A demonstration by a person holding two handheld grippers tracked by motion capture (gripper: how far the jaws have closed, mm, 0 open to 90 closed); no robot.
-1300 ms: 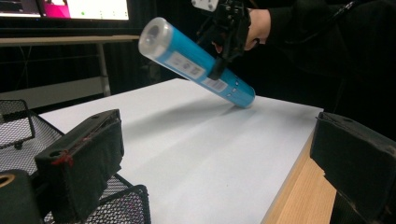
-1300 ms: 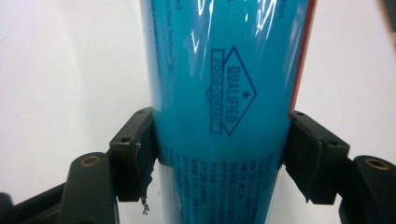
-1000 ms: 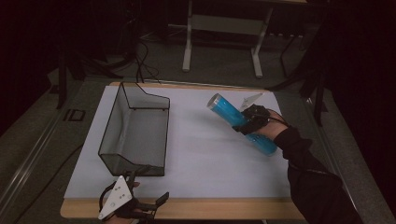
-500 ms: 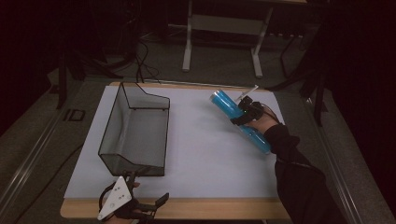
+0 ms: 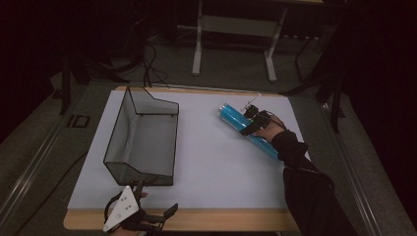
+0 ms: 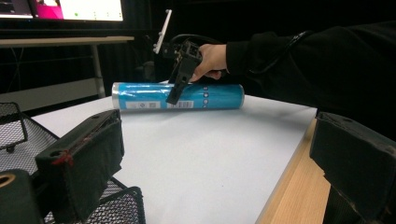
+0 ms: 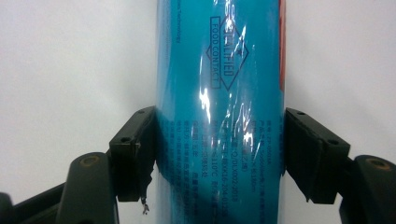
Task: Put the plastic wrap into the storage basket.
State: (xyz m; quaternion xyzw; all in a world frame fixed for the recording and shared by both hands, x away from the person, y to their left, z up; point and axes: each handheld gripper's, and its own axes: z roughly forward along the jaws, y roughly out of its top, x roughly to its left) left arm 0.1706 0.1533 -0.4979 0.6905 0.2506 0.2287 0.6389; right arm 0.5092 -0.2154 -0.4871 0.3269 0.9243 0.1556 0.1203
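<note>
Since the earlier frames the right gripper [image 5: 251,123] has come down with the blue plastic-wrapped tube [image 5: 236,118]: a second ago the tube was lifted and tilted above the sheet, now it lies low on the white sheet covering the table [image 5: 216,167], right of centre toward the far side. Left gripper [image 5: 147,216] has not shifted; wire basket has not shifted either.

Right gripper: jaws clamped on the tube across its width. In the right gripper view both black pads [image 7: 135,154] press the wrap from either side, tube [image 7: 219,112] running straight up between them, white sheet behind. Left gripper view shows the same from the side: tube [image 6: 177,96] lying level on the sheet, right gripper [image 6: 180,74] gripping it about mid-length from above, the person's hand [image 6: 212,58] and dark sleeve behind it.

Left gripper: at the near edge of the table, left of centre, jaws standing apart, nothing between them. Grey three-cornered plate on top.

Black wire mesh basket [image 5: 142,137] stands on the left half of the sheet, just beyond the left gripper, well apart from the tube. Its mesh corner [image 6: 14,126] sits at the left in the left gripper view.
</note>
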